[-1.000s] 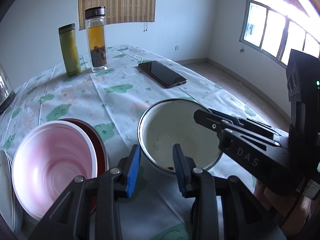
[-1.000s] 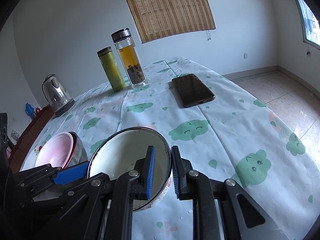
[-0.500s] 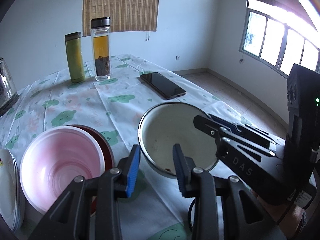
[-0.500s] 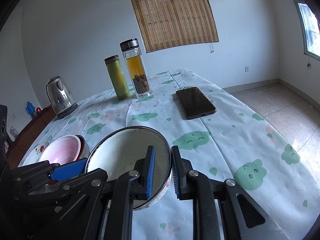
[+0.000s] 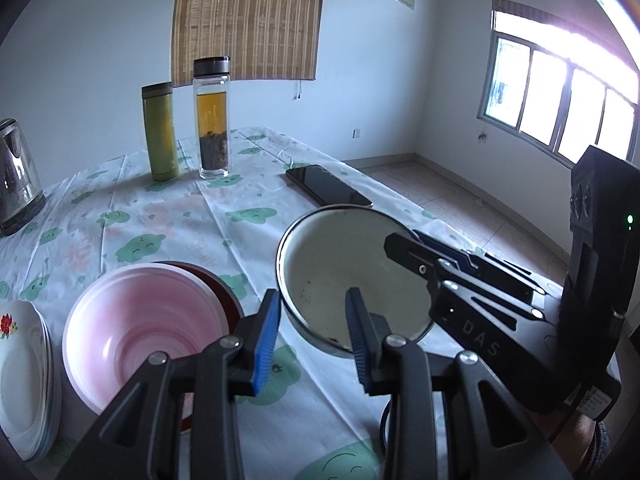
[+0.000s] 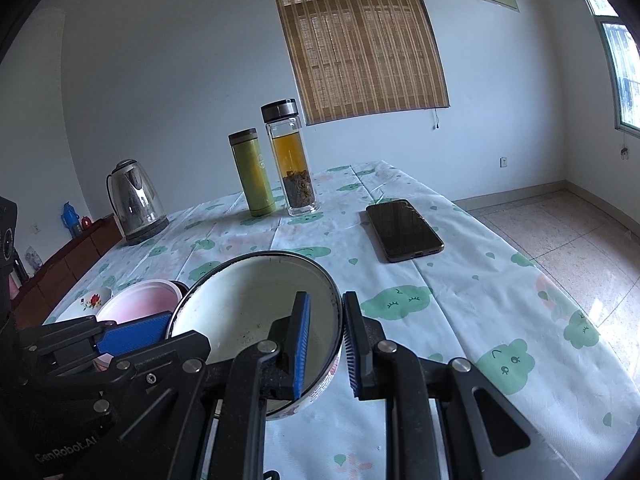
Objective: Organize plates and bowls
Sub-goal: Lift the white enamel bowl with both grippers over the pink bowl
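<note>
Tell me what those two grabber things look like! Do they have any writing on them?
Both are black frames with silver bolts and ridged blue pads inside their two fingers. The left gripper has "GenRobot.AI" written in white on its side. The right gripper shows white letters "DAS", a small green light glowing on its boxy black body, and a white sticker near the bottom.

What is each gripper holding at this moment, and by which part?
The right gripper is clamped on the white enamel bowl at its rim, one pad inside, one outside. The left gripper also straddles that bowl's rim; whether it grips cannot be told.
</note>
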`<state>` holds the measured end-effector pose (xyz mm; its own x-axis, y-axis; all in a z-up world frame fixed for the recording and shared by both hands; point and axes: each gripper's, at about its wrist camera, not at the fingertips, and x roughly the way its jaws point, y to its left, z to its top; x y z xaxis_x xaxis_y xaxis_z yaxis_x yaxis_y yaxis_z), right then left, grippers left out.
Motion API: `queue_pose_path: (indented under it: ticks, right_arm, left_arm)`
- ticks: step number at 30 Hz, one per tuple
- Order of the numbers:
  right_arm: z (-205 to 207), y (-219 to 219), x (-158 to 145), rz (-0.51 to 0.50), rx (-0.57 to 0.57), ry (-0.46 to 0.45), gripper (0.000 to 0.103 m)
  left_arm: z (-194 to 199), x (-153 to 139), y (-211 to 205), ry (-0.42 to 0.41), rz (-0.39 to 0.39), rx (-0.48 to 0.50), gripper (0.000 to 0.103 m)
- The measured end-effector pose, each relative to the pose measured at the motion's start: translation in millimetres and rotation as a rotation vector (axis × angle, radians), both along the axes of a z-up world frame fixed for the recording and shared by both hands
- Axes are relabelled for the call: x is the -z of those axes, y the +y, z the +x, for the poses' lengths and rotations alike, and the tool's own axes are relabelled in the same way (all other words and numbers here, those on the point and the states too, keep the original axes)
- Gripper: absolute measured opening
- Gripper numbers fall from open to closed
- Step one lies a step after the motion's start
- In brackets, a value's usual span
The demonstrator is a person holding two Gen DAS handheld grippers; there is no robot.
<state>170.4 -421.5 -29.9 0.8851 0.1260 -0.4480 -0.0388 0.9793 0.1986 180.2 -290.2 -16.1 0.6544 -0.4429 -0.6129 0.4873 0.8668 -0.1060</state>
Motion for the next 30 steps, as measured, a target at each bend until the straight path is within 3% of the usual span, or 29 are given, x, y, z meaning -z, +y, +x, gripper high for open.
queue_pose_path:
  ticks: [14,23,30]
  right_arm:
    - [-15,18,-18,-0.021,-0.059,-0.143,0.018]
    - [-17,34,-28,-0.028,-0.088,-0.176,0.018]
    - [-19,54,-43,-0.055,-0.122,-0.204,0.018]
  left_arm:
    - [-7,-13,24,-0.050,-0.046,-0.048,0.032]
    - [-10,-28,46,-0.106,-0.075,-0.093,0.032]
    - [-6,-33,65,-0.105,-0.102,-0.134,0.032]
